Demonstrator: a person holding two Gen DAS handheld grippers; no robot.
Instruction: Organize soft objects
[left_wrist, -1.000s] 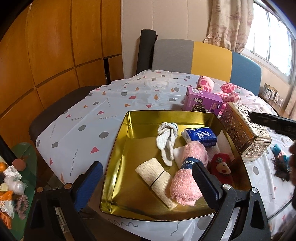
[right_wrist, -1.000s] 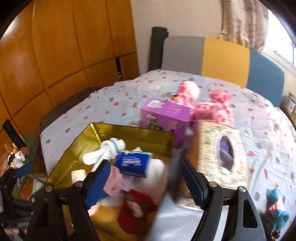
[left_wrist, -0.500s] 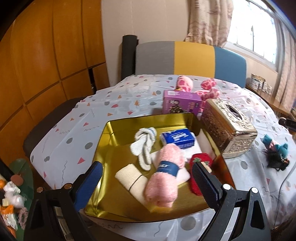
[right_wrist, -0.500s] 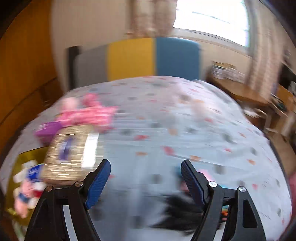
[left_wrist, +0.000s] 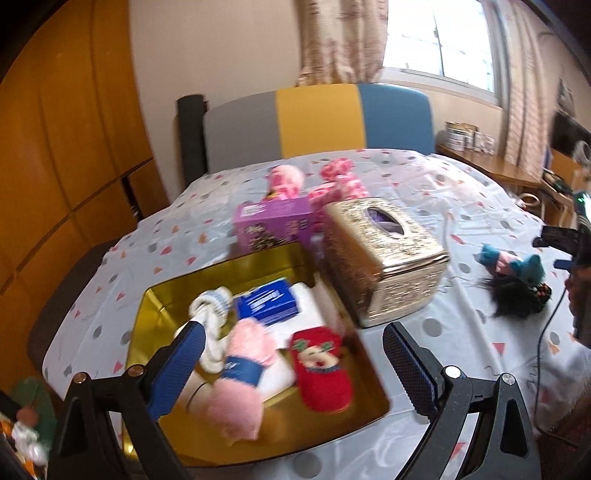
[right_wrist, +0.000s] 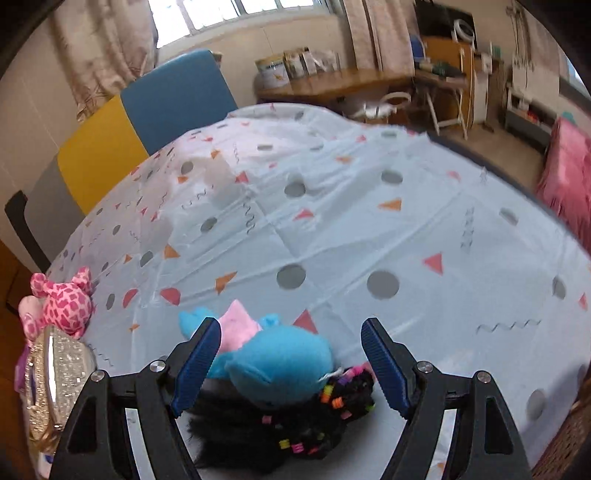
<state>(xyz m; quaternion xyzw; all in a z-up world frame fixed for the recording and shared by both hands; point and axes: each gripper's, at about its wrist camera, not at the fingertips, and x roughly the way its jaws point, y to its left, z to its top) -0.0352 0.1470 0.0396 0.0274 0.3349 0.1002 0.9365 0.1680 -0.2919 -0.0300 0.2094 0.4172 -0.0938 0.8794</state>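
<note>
My right claw (right_wrist: 290, 363) wide over blue plush toy (right_wrist: 284, 363) near surface (right_wrist: 369, 229) edge; left claw (left_wrist: 295, 365) wide above gold tray (left_wrist: 162, 306), nothing gripped.

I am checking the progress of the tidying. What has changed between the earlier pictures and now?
The right gripper swung from the gold tray and tissue box across the table to the blue plush toy, now between its open, empty jaws. The left gripper shifted slightly, open over the tray. The tray's contents stayed put.

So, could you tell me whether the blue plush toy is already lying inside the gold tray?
No, the blue plush toy lies on the tablecloth, not in the gold tray.
</note>
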